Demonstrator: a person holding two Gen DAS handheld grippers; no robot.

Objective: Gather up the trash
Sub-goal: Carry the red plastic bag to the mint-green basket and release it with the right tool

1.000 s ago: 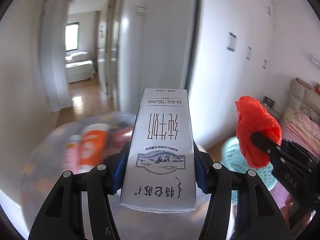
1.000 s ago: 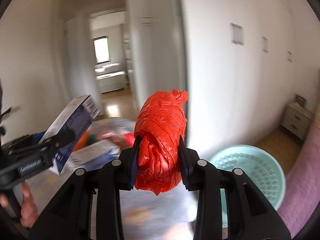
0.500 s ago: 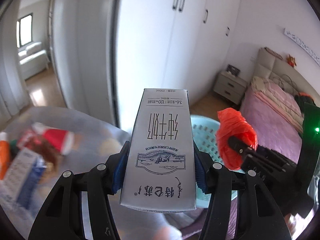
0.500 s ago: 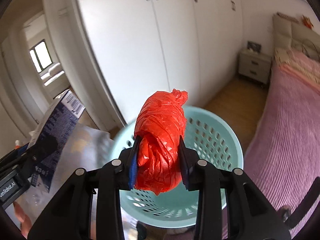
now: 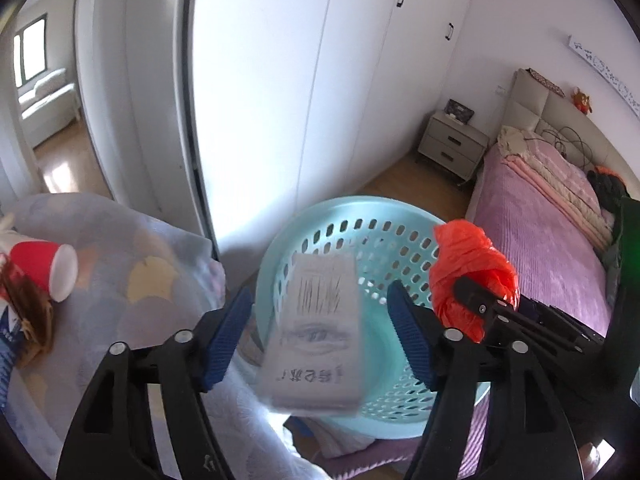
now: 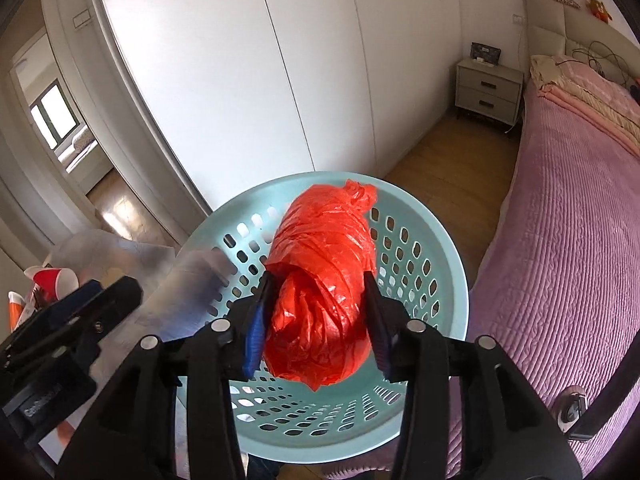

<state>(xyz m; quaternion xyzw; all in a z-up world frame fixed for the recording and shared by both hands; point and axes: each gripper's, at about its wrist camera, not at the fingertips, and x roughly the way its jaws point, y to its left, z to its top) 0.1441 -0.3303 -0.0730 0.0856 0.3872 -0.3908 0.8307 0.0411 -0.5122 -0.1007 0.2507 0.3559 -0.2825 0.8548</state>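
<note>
Over the mouth of the teal perforated basket (image 5: pixel 404 216), which stands on the wood floor between the white wardrobe (image 5: pixel 280 80) and the pink bed (image 5: pixel 560 248), both grippers hang tilted steeply down. At the left edge of the left wrist view, the cloth-covered counter (image 5: pixel 120 288) carries a red paper cup (image 5: pixel 42 266) lying on its side.

Between the blue pads of the left gripper (image 5: pixel 320 332) sits the grey milk carton (image 5: pixel 316 328), blurred by motion, its long axis running along the fingers and pointing away from the camera and down into the basket. Gaps show on both sides, so the pads no longer touch it: the jaws have just been opening and stand released. A second ago the carton was sharp and pinched tight, with the hallway and counter behind it rather than the basket.

In the right gripper (image 6: pixel 320 320) the crumpled red plastic bag (image 6: pixel 324 280) lies with its long axis also along the fingers, its twisted end pointing forward over the basket's far rim. These jaws have just been opening too, yet the bag fills the space between them and its sides touch both pads; I cannot tell whether they press on it. Earlier the bag looked more squeezed, and only part of the basket showed at the lower right.
</note>
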